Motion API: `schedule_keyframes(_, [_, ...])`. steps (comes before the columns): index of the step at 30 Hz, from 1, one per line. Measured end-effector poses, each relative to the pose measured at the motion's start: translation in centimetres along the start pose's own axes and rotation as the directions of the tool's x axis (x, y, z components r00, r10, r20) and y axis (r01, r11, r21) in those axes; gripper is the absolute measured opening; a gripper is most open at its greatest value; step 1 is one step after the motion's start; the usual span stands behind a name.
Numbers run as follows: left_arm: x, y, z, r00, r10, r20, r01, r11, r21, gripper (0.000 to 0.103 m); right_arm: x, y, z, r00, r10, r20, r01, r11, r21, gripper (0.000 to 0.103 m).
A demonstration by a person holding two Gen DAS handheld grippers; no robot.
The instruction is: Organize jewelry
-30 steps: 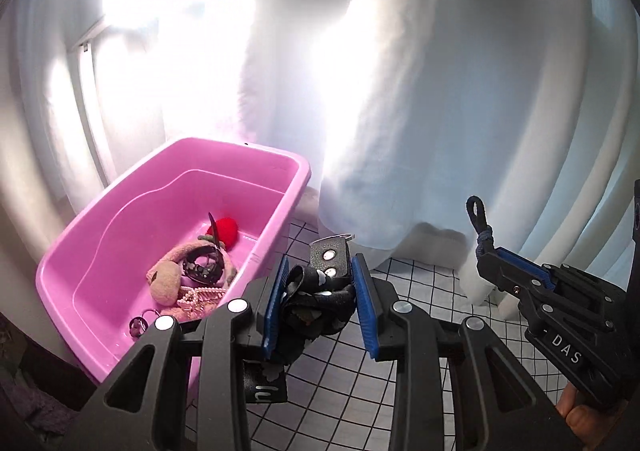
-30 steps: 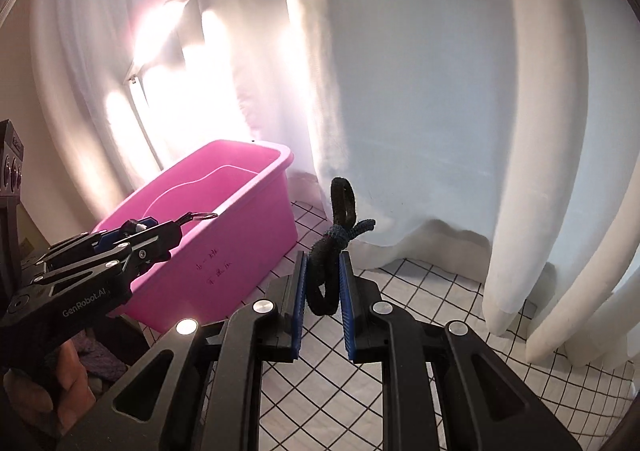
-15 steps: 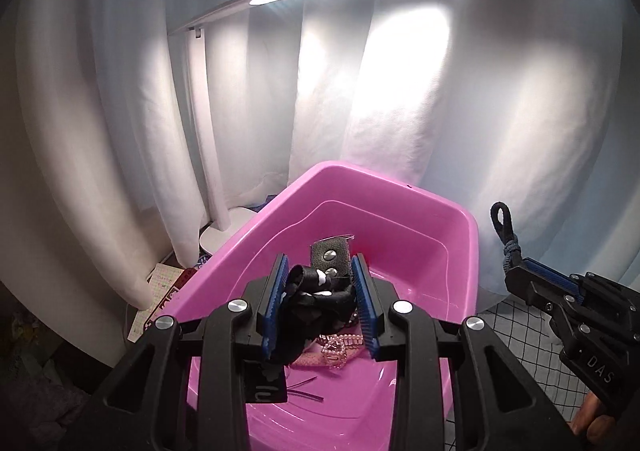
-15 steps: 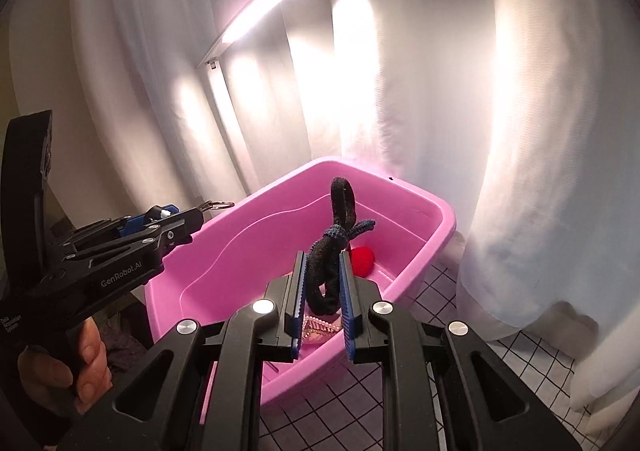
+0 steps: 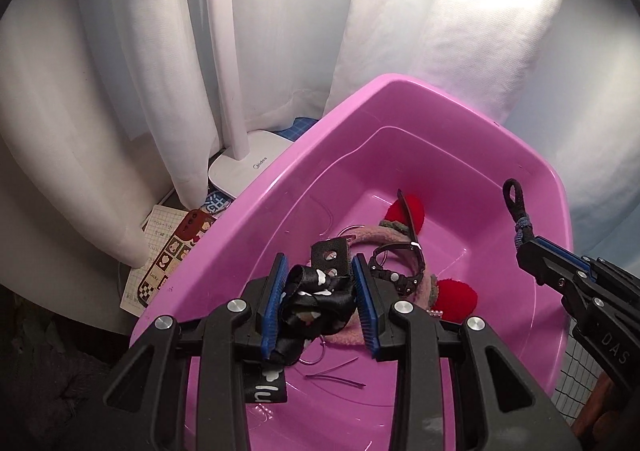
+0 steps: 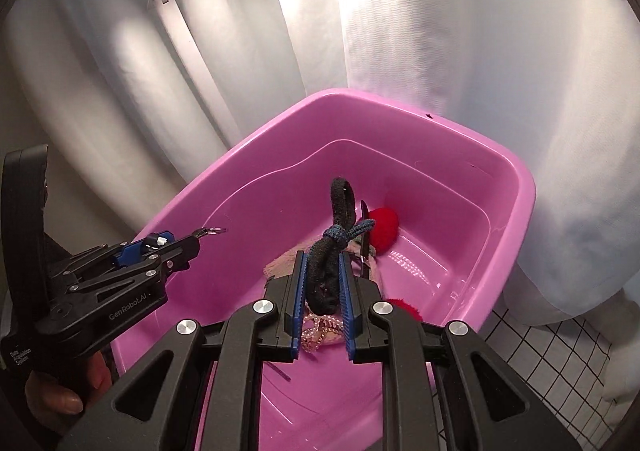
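Left wrist view shows the left gripper [image 5: 320, 301] clenched on a black printed ribbon strap [image 5: 316, 297] above the pink tub [image 5: 256, 219], plus a white lamp base [image 5: 250, 167] and patterned cards [image 5: 168, 255] beside the tub, which the other view lacks. Right wrist view shows the right gripper [image 6: 323, 301] clamped on a black knotted hair tie [image 6: 334, 251] over the tub's pearl strand [image 6: 316, 331], with checked floor [image 6: 540, 347] alongside.

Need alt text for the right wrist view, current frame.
The right gripper holds a knotted black hair tie upright over a pink tub of jewelry and red pompoms. At left, the left gripper reaches over the tub's rim; white curtains hang behind.
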State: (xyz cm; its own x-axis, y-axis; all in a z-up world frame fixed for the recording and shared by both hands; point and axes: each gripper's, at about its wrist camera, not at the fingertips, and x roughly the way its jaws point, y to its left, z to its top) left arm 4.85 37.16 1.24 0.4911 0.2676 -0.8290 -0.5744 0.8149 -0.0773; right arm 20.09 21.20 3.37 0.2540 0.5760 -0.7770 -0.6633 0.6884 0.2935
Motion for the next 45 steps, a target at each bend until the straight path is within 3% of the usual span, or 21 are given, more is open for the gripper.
schedule_keyframes(8, [1.3,0.2,0.2,1.0,-0.005,-0.03,0.005,1.0,0.026,0.038,1.5,-0.4,0.3,0.999,-0.017,-0.032,0.018,1.0,0.008,0.018])
schedule_keyframes(9, [1.1,0.2,0.2,1.0,0.004,-0.022,-0.003,1.0,0.03,0.043,1.5,-0.4,0.2,0.999,-0.022,-0.031,0.022,1.0,0.01,0.026])
schedule_keyframes(10, [0.9,0.2,0.1,1.0,0.012,-0.014,-0.012,0.999,0.033,0.047,1.3,-0.4,0.2,0.999,-0.032,-0.025,0.032,0.999,0.01,0.041])
schedule_keyframes(11, [0.7,0.3,0.1,1.0,0.02,-0.008,-0.019,0.999,0.035,0.063,1.2,-0.4,0.2,0.999,-0.038,-0.02,0.038,0.999,0.01,0.051])
schedule_keyframes(12, [0.4,0.4,0.1,1.0,0.017,0.001,-0.017,0.999,0.031,0.081,1.0,-0.5,0.2,0.999,-0.037,-0.016,0.037,0.999,0.012,0.068])
schedule_keyframes(13, [0.1,0.5,0.1,1.0,0.013,0.013,-0.013,1.0,0.028,0.085,0.9,-0.6,0.2,0.999,-0.035,-0.008,0.036,0.999,0.016,0.071])
schedule_keyframes(18, [-0.6,0.3,0.2,0.999,0.021,0.029,-0.022,0.999,0.034,0.095,0.1,-0.5,0.3,0.998,-0.067,0.009,0.067,0.998,0.005,0.071])
schedule_keyframes(45, [-1.4,0.6,-0.5,0.999,0.027,0.019,-0.028,0.999,0.025,0.095,-1.3,0.3,-0.4,0.996,-0.08,0.028,0.08,0.997,-0.015,0.071])
